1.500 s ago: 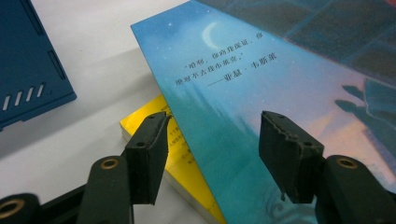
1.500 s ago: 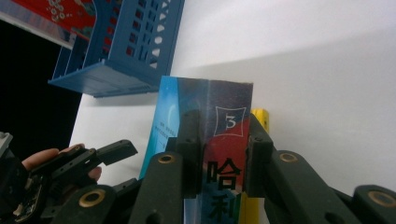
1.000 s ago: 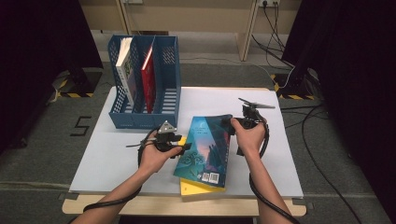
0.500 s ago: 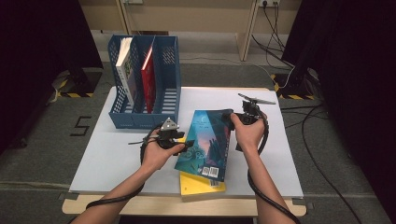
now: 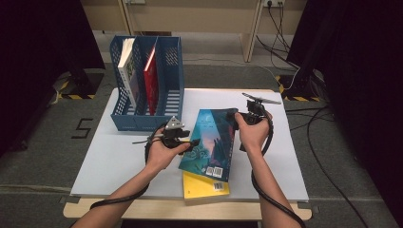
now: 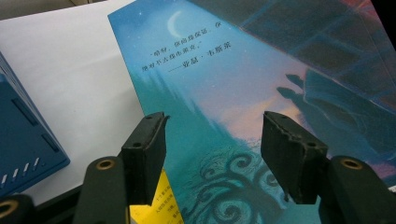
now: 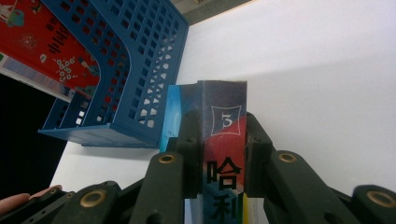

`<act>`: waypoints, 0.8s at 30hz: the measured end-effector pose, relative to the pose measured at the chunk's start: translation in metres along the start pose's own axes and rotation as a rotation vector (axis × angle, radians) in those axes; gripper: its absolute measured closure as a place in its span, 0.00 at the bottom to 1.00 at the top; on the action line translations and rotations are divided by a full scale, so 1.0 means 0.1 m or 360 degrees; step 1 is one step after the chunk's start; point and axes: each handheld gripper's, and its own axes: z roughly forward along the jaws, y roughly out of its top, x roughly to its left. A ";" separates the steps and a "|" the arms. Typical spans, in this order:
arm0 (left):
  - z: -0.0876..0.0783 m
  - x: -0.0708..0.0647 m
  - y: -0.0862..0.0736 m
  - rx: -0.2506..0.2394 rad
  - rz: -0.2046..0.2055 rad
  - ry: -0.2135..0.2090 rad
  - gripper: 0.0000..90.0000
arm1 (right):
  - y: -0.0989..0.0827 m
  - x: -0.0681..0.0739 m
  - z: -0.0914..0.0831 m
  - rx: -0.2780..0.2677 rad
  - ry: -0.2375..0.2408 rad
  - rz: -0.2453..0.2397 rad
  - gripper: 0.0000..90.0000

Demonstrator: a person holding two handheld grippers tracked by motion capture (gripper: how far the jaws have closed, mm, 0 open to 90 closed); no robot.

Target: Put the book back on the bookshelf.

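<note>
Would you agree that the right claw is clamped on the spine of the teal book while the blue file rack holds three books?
Not quite: the blue file rack holds two books, a white one and a red one, as the high view shows. The right claw is indeed clamped on the teal book's spine.

The teal book [image 6: 261,79] has a glossy paper cover catching light. The blue file rack [image 5: 164,76] is perforated hard plastic. The counter [image 5: 119,156] looks smooth, matt white. The jaws are matt black plastic.

The teal book's spine [image 7: 223,140] bears "3"; the floor [image 5: 83,128] seemingly "5".
</note>
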 end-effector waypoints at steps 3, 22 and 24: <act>0.00 0.00 0.02 -0.0006 0.0012 -0.0006 0.44 | 0.02 0.02 0.00 -0.0018 -0.0003 -0.0010 0.83; -0.07 -0.01 0.09 -0.0019 0.0031 0.0000 0.44 | 0.06 0.09 0.00 -0.0073 -0.0039 -0.0012 0.83; -0.07 -0.01 0.10 -0.0022 0.0031 -0.0002 0.44 | 0.06 0.09 0.00 -0.0077 -0.0039 -0.0012 0.83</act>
